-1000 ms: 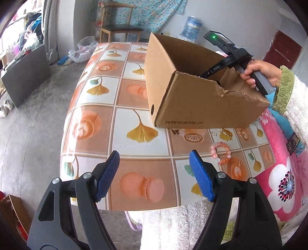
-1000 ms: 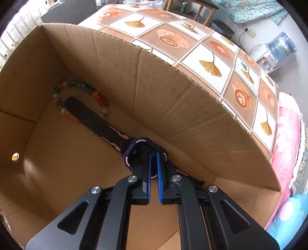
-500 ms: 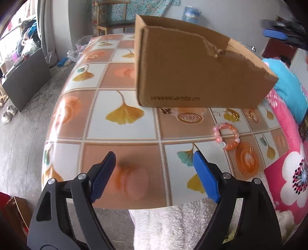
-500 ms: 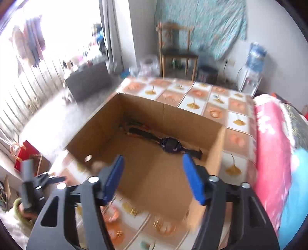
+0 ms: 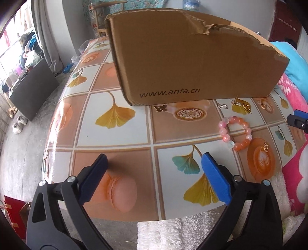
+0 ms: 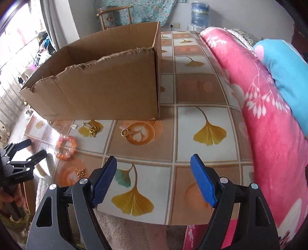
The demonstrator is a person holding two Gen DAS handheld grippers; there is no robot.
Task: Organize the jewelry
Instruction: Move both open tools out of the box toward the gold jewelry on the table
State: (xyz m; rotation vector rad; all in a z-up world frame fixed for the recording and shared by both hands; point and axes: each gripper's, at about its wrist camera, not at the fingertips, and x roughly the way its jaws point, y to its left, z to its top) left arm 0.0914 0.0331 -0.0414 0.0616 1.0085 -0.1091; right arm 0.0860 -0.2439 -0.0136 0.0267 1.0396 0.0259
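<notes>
A torn cardboard box [image 5: 192,57] stands on the tiled table [image 5: 119,138]; it also shows in the right wrist view [image 6: 107,90]. In front of it lie a pink bead bracelet [image 5: 233,134], also in the right wrist view [image 6: 65,147], a gold ring [image 6: 124,132], gold earrings [image 6: 91,127] and a small gold charm [image 6: 81,172]. My left gripper [image 5: 154,180] is open and empty over the table's near edge, left of the bracelet. My right gripper [image 6: 154,178] is open and empty over the near edge, right of the jewelry. The box's inside is hidden.
A pink flowered blanket [image 6: 269,125] with a blue pillow [image 6: 284,75] lines the table's right side. A white fluffy cloth [image 5: 182,230] lies below the near edge. A wooden chair [image 6: 113,15] and a water bottle [image 6: 200,11] stand beyond the table.
My right gripper let go of the watch inside the box, opened, and drew back out to the table's near edge. My left gripper moved lower and closer to the table.
</notes>
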